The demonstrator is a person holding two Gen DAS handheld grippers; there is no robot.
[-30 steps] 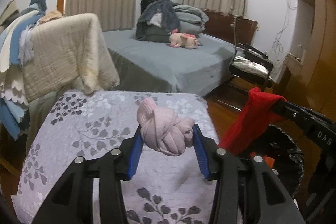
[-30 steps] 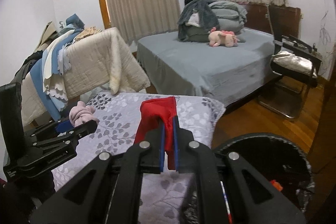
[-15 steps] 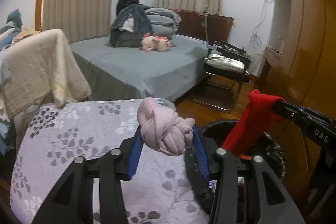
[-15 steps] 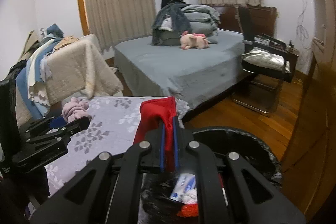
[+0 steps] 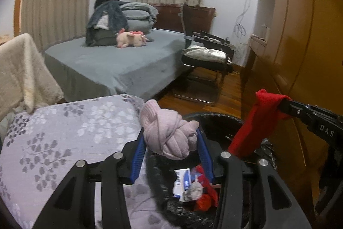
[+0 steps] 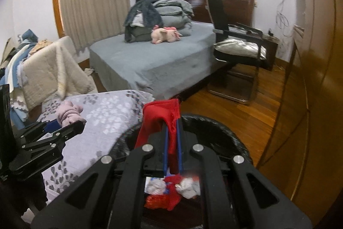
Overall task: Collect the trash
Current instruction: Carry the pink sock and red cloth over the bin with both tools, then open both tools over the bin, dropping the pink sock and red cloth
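Left wrist view: left gripper (image 5: 170, 141) clamped on knotted pink sock (image 5: 169, 132), bin (image 5: 214, 119) at 5 o'clock. Right wrist view alone shows right gripper (image 6: 172, 136) pinching red cloth (image 6: 165, 117) above the bin's crumpled paper (image 6: 188, 187).

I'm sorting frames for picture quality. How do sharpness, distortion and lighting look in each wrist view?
Left wrist view: fisheye bends the wardrobe; pink knotted cloth is sharp, bin rim smeared. Right wrist view: same bending, dark corners; red cloth is sharp, trash below soft; dim warm indoor light.
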